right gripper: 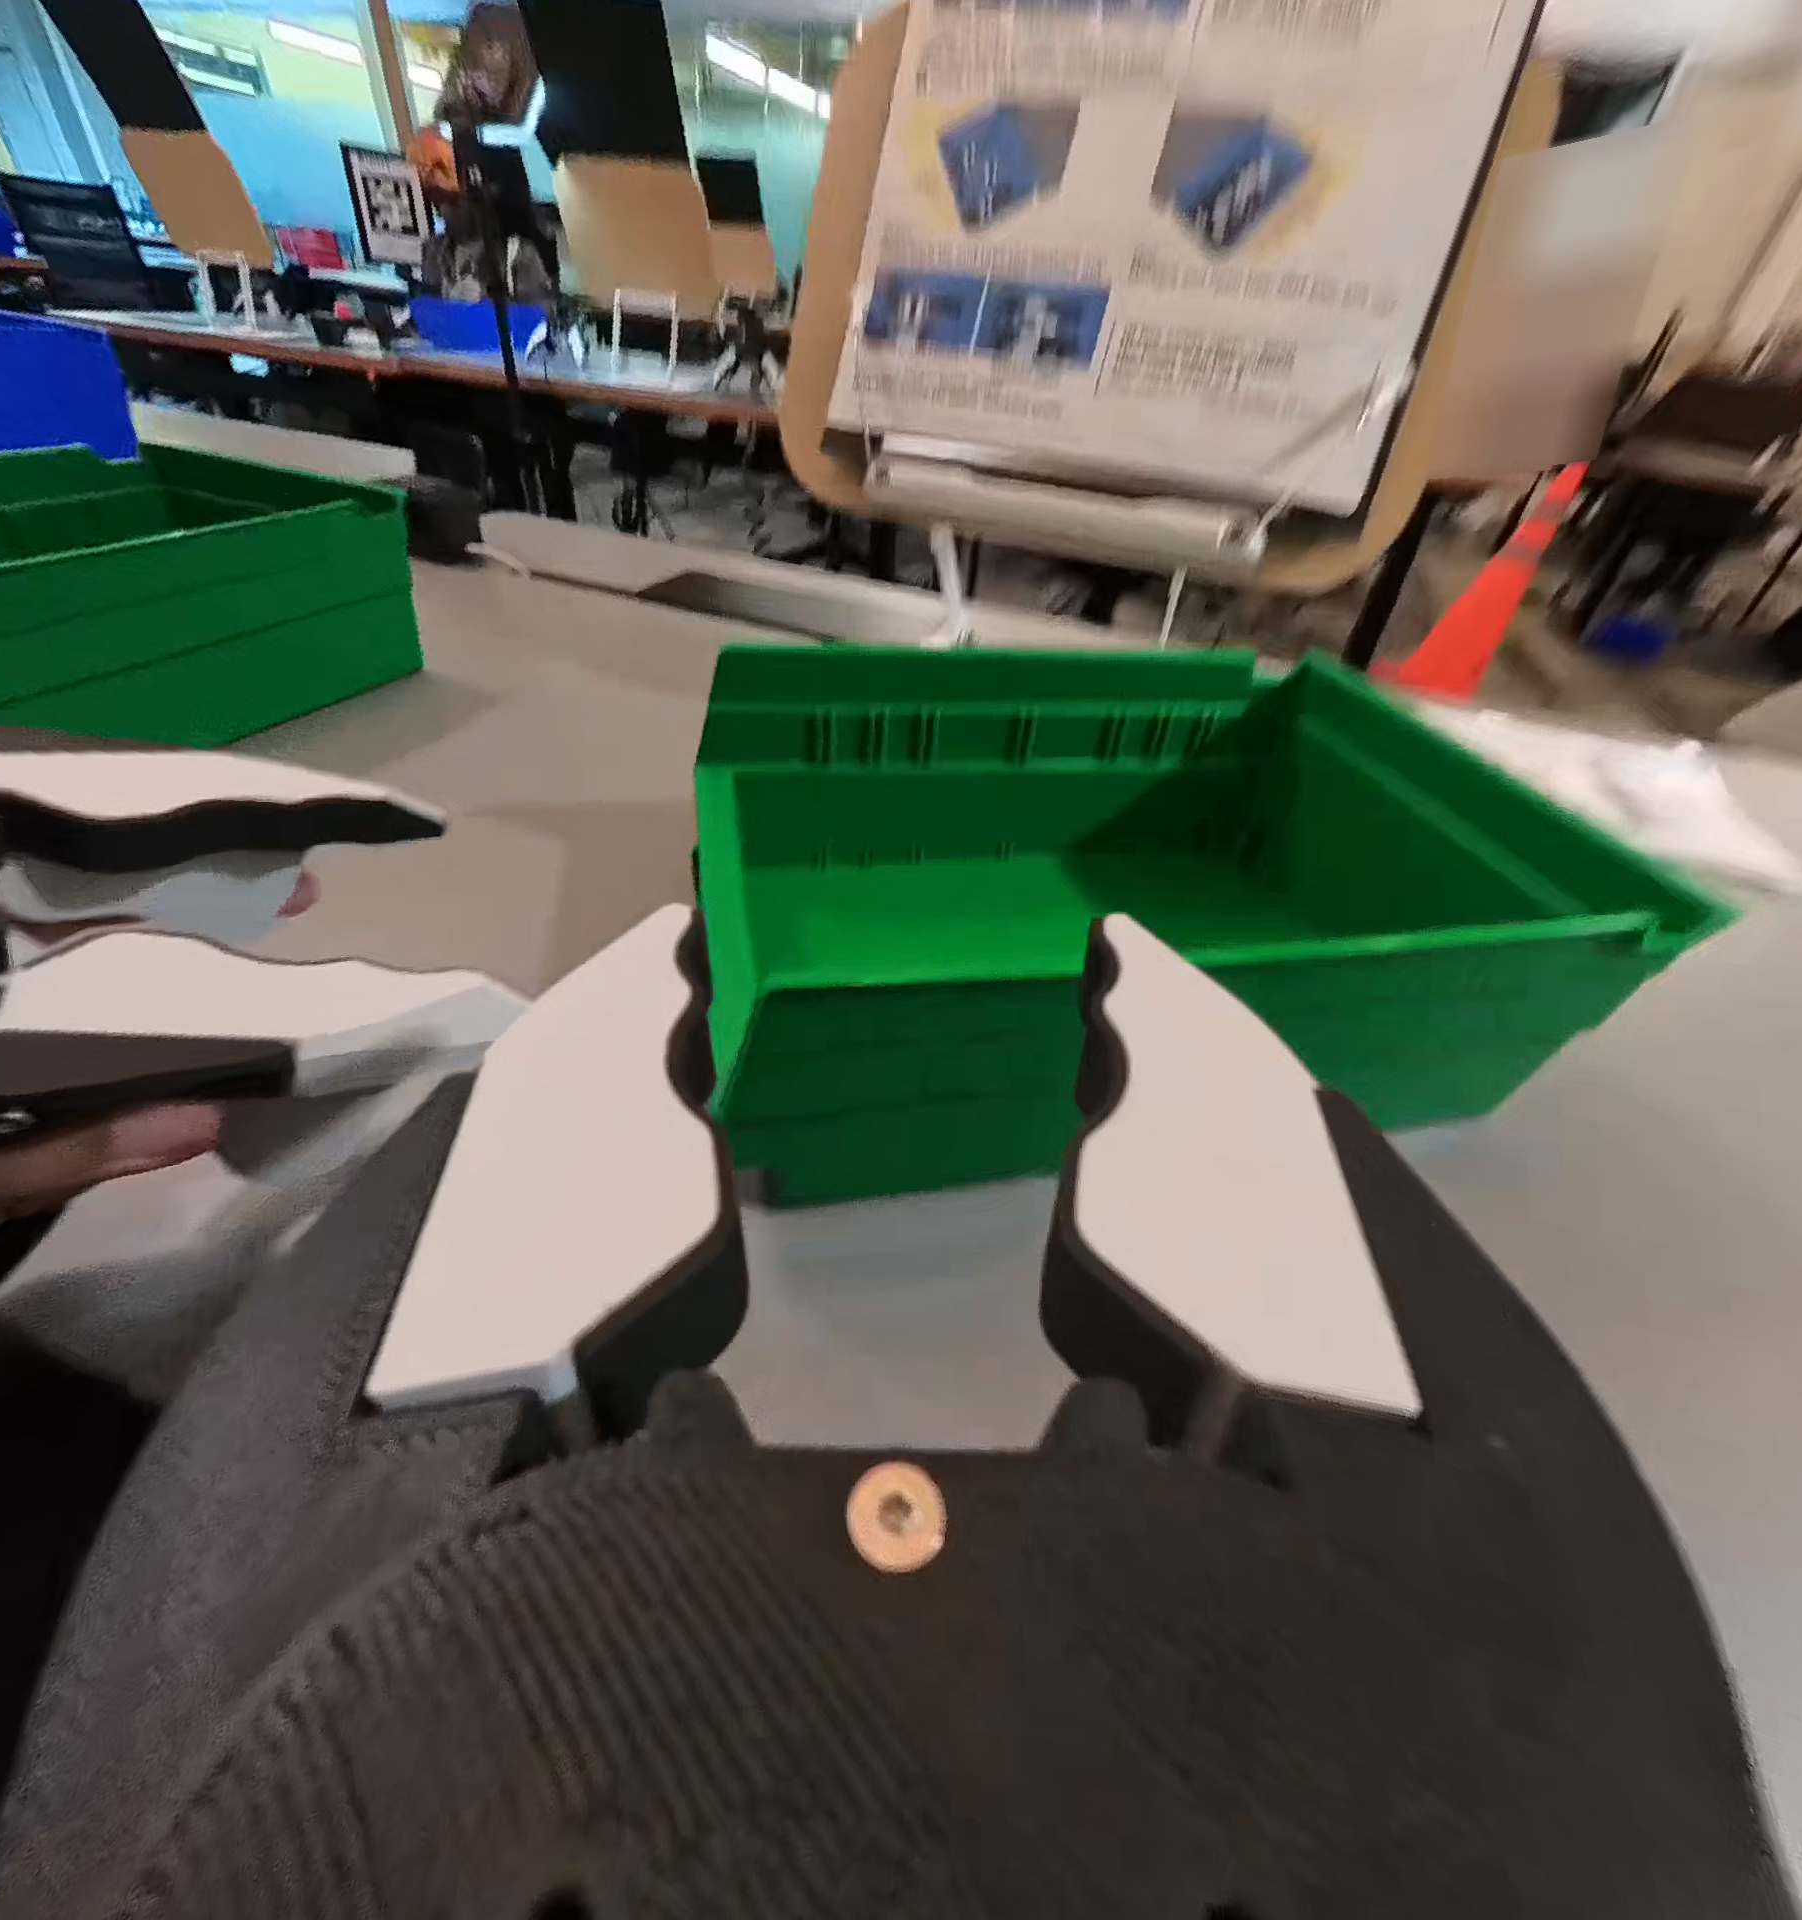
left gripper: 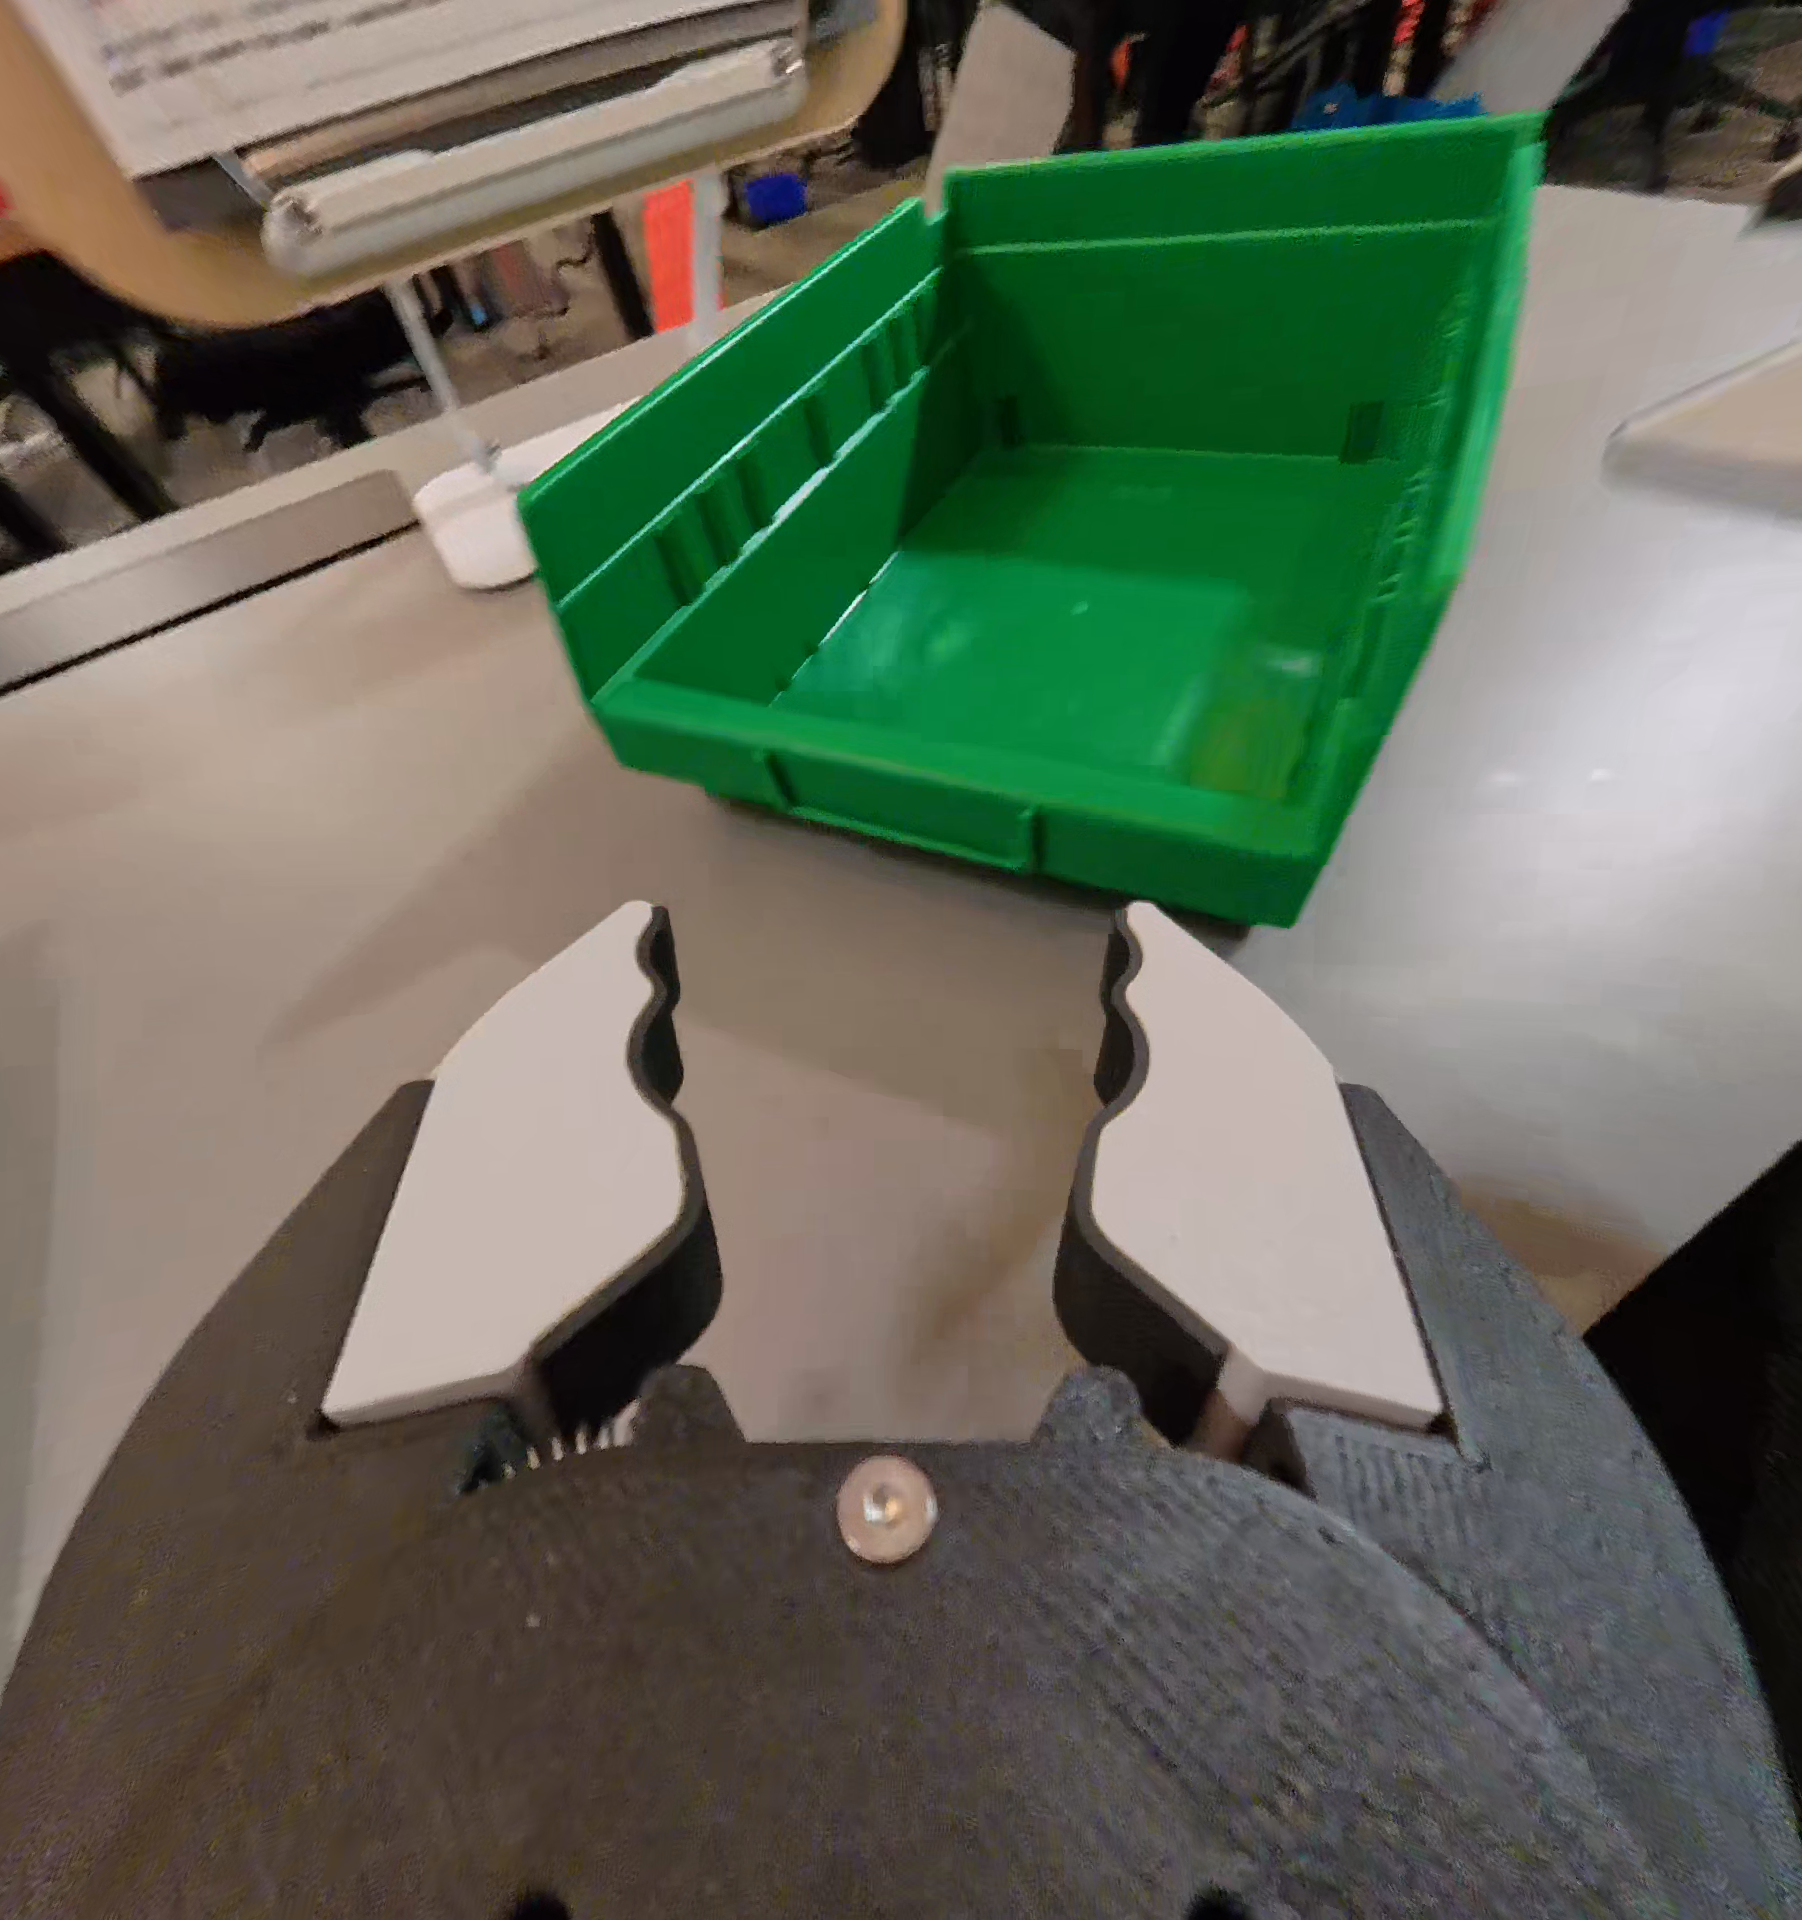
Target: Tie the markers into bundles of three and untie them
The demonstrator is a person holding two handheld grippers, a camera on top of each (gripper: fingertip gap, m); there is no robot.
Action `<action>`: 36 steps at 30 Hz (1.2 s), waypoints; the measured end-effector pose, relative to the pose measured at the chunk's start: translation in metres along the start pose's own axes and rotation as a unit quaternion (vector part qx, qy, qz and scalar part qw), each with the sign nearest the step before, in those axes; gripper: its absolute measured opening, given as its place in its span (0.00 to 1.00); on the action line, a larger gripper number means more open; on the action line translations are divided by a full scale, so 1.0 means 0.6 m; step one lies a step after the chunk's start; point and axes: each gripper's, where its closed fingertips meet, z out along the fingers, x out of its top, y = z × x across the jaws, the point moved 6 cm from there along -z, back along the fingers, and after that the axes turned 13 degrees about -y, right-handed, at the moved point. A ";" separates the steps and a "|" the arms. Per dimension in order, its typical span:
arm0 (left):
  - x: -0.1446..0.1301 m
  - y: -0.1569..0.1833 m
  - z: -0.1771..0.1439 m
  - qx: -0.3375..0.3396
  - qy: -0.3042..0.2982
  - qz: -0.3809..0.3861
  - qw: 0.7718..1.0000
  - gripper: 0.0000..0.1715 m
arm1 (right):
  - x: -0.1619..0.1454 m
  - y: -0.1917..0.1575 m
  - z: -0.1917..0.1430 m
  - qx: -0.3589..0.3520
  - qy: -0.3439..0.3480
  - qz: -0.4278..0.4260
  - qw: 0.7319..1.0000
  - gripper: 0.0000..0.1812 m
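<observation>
Left gripper (left gripper: 892, 920): jaws spread, nothing between them, poised above the grey table (left gripper: 253, 831). A green bin (left gripper: 1032, 623) sits on the table at 12 to 1 o'clock from the fingertips, near but not touching; its floor appears bare. A white stand base (left gripper: 466, 525) lies just beside the bin's left wall at 10 o'clock, carrying a clipboard with a printed sheet (left gripper: 409, 94) at 11 o'clock.

Right gripper (right gripper: 892, 930): jaws spread and holding nothing, the fingertips level with the bin's near corner at 12 o'clock, contact not discernible. The left gripper shows at 9 o'clock in this view. A second green bin (right gripper: 170, 592) stands well apart at 10 o'clock, an orange cone (right gripper: 1489, 592) at 2 o'clock.

Progress: neither gripper has taken hold of anything; the bin stands upright.
</observation>
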 end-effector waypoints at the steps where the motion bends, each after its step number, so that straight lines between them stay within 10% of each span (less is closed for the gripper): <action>1: -0.008 -0.009 -0.001 0.008 -0.008 -0.012 1.000 0.46 | 0.006 0.001 0.002 -0.012 0.016 -0.015 1.000 0.38; 19: -0.004 -0.032 0.010 -0.058 -0.001 -0.126 0.990 0.44 | -0.019 0.022 0.041 -0.153 -0.017 -0.165 0.974 0.41; 31: 0.078 0.044 0.037 -0.144 0.092 -0.060 0.983 0.45 | -0.109 0.344 -0.037 -0.283 -0.158 -0.033 0.945 0.33; 36: 0.080 0.053 0.045 -0.132 0.086 -0.022 0.987 0.45 | -0.100 0.417 -0.088 -0.283 -0.081 0.016 0.956 0.29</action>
